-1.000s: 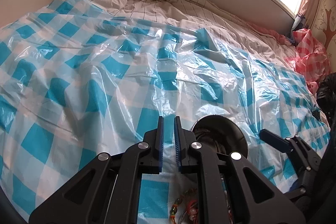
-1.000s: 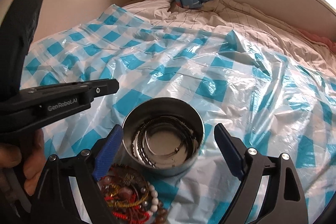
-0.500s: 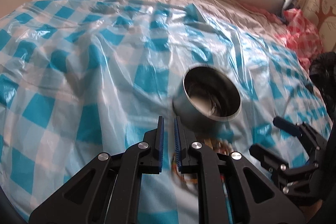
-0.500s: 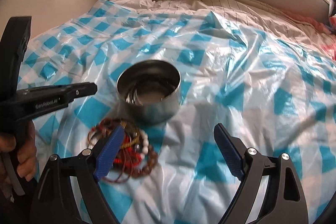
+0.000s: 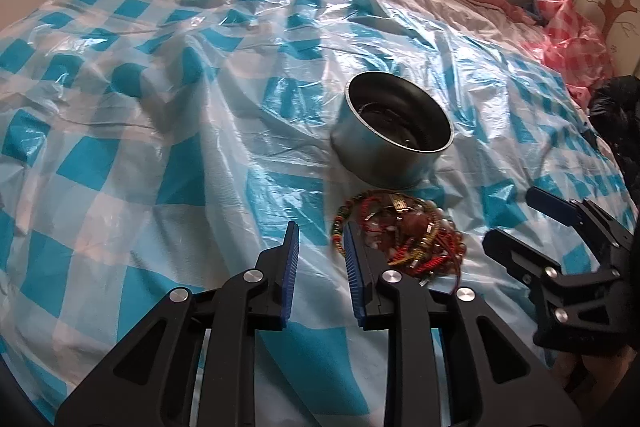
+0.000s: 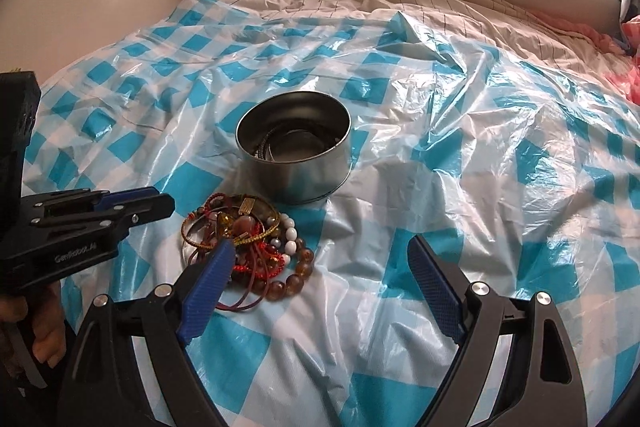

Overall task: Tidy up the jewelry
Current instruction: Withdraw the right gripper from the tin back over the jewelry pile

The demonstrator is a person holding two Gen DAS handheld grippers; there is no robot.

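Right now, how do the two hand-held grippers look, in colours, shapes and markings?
Both look the same. The left hand-held gripper has a black frame of angular arms with cut-out openings, silver round rivets at the joints, and two flat blue ribbed pads. The right hand-held gripper matches it. White lettering runs along the side of the left one, seen from the right wrist view.

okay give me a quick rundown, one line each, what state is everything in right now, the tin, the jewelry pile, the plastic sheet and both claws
Metal tin: upright, lidless, bangles inside.
Jewelry pile: tangled heap on the sheet, outside the tin.
Plastic sheet: spread, wrinkled.
Left claw: just been opening, nothing between its jaws.
Right claw: wide open, empty.
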